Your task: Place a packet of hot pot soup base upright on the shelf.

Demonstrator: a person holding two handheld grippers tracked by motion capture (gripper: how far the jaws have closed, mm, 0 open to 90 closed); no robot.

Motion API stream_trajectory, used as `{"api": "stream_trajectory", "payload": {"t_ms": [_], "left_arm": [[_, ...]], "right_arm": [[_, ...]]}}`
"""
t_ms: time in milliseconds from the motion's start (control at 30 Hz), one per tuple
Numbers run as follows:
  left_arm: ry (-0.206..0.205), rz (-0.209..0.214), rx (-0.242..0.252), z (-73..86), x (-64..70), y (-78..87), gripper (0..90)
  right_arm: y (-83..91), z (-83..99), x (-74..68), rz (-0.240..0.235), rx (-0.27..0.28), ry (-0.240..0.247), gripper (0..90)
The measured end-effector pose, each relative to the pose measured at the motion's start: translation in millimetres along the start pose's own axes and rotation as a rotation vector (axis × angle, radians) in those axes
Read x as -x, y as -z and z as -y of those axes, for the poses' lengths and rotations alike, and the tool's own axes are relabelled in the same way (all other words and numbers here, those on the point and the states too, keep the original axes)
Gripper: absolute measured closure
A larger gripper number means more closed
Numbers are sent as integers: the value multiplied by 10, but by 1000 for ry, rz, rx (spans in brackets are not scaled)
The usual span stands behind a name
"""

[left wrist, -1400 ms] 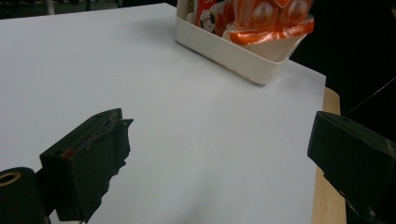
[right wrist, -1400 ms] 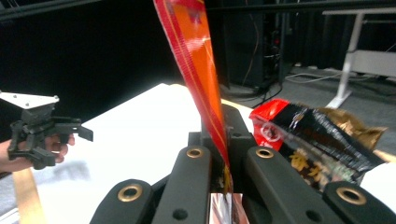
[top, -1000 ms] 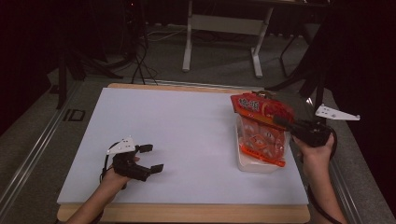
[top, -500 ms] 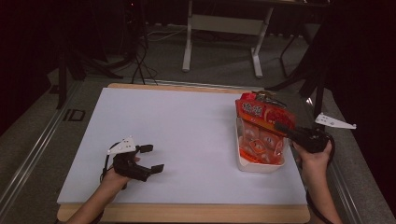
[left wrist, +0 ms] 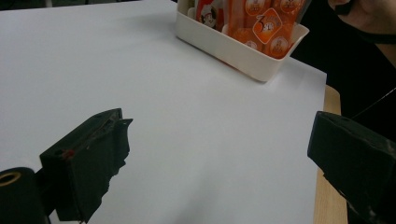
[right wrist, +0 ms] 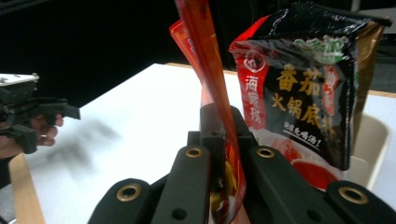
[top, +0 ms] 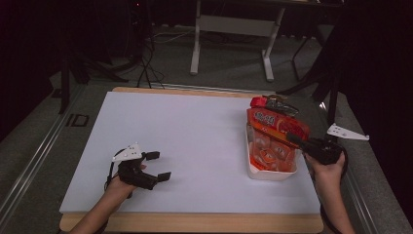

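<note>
The right tongs (top: 294, 138) pinch the edge of an orange snack bag (top: 272, 141) standing in the white tub (top: 263, 173). Well left of the tub, the left tongs (top: 158, 165) gape wide and empty above the white bench (top: 195, 136). Beyond lies grey floor (top: 229, 73).

The left gripper (top: 158, 165) rests low with jaws spread wide; the right gripper (top: 292, 137) is clamped on an orange packet (top: 272, 127).

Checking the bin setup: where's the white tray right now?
In the high view, the white tray sits at the table's right side, holding orange snack packs, beside the right hand-held gripper.
</note>
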State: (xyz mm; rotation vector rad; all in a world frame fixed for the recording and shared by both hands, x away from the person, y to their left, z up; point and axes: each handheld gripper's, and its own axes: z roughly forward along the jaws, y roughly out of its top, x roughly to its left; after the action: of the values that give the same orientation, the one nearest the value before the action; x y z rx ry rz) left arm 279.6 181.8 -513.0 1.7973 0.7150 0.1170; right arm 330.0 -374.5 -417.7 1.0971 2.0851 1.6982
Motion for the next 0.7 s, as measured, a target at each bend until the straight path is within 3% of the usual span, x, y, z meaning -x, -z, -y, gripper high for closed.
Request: {"api": "stream_trajectory", "payload": {"t_ms": [233, 367, 700], "left_arm": [[4, 3, 0, 3, -6, -9, 46], [1, 5, -3, 4, -1, -15, 46], [-5, 0, -3, 3, 7, -8, 46]], "right_arm": [[-1, -45, -15, 23, -4, -9, 848], [9, -103, -72, 36, 12, -6, 775], [109, -458, -368, 95, 81, 97, 440]]}}
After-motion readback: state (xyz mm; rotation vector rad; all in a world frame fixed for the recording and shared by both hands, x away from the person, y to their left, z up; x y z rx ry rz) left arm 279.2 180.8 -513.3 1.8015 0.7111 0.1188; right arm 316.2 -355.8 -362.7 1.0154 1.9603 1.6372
